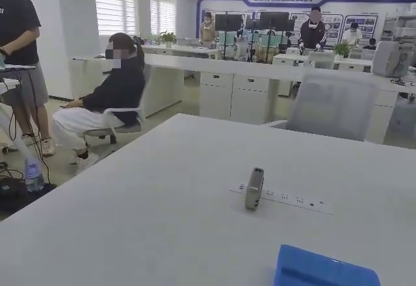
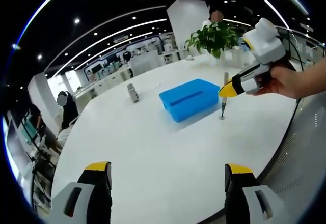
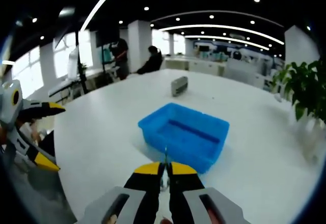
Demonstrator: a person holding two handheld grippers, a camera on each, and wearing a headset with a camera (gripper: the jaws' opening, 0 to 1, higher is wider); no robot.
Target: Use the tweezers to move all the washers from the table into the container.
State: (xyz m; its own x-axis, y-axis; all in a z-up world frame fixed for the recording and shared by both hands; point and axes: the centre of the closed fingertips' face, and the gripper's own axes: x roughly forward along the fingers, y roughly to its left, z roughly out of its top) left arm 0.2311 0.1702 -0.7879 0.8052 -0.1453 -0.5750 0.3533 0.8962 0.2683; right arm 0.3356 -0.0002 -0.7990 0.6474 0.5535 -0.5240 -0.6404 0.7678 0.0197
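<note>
Tweezers (image 2: 224,95), pinched upright in the right gripper (image 2: 227,89), stand tip-down between the blue container (image 2: 189,100) just ahead and the desk (image 2: 153,147)'s edge, while the left gripper (image 2: 168,169) hangs spread, well apart.

Bright, even office light from ceiling strips (image 3: 214,28) and spots, plus daylight through blinds (image 1: 114,3). Soft, slightly hazy head view. Heavy fisheye bending at edges of both gripper views. Pale glare on white desk (image 2: 168,147), faint shadow under blue container (image 2: 189,99).
</note>
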